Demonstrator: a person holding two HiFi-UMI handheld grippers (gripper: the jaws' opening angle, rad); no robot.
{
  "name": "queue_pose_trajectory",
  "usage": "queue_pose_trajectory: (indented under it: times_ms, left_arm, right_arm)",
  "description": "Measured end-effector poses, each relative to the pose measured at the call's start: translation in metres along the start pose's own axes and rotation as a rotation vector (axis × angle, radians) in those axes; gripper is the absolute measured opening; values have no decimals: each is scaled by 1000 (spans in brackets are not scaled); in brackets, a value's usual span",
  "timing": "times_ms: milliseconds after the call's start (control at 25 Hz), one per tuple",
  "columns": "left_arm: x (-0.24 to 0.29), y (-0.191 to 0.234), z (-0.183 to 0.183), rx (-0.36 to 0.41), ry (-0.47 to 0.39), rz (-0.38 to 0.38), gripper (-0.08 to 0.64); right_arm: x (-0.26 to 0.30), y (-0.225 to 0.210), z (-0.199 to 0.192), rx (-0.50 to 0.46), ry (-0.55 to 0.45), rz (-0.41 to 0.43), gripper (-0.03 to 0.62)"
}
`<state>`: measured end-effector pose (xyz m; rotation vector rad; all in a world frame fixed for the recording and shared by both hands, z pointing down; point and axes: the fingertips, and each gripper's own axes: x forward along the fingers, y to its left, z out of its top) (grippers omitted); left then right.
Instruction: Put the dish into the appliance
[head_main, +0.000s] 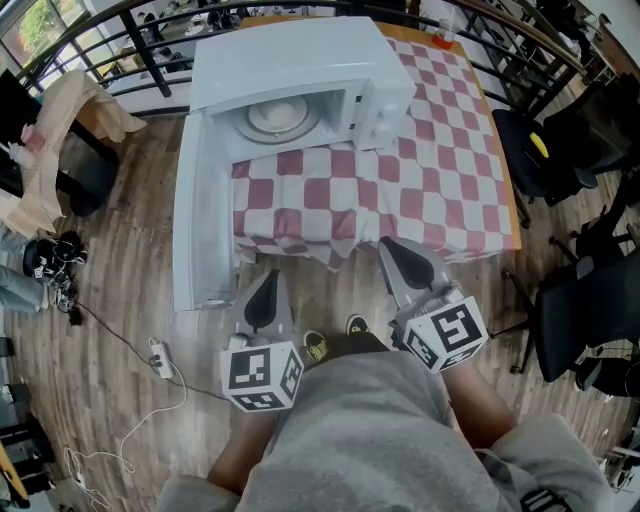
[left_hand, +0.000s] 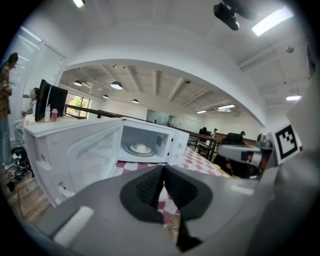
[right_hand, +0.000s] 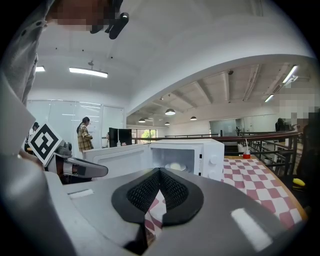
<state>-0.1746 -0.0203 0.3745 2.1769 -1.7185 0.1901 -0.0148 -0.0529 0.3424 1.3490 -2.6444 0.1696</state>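
Note:
The white microwave (head_main: 300, 60) stands on the checked table with its door (head_main: 205, 220) swung wide open to the left. A pale dish (head_main: 277, 115) rests on the turntable inside, also visible as the dish (left_hand: 141, 148) and the dish (right_hand: 176, 166) in the two gripper views. My left gripper (head_main: 266, 283) and right gripper (head_main: 395, 250) hang close to my body, below the table's near edge and well back from the microwave. Both are shut with nothing between the jaws, as the left gripper (left_hand: 163, 168) and right gripper (right_hand: 160, 171) views show.
A red-and-white checked cloth (head_main: 440, 160) covers the table. Black chairs (head_main: 585, 310) stand to the right, and a railing (head_main: 120, 30) runs along the back. A power strip and cable (head_main: 160, 360) lie on the wooden floor at left. A red cup (head_main: 443, 40) sits at the table's far end.

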Motion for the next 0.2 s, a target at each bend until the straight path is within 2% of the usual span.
queue_pose_trajectory:
  times_ms: [200]
  left_arm:
    - [0,2,0,0,-3,0,11]
  right_arm:
    - [1,0,-1,-9,3,-2,-2]
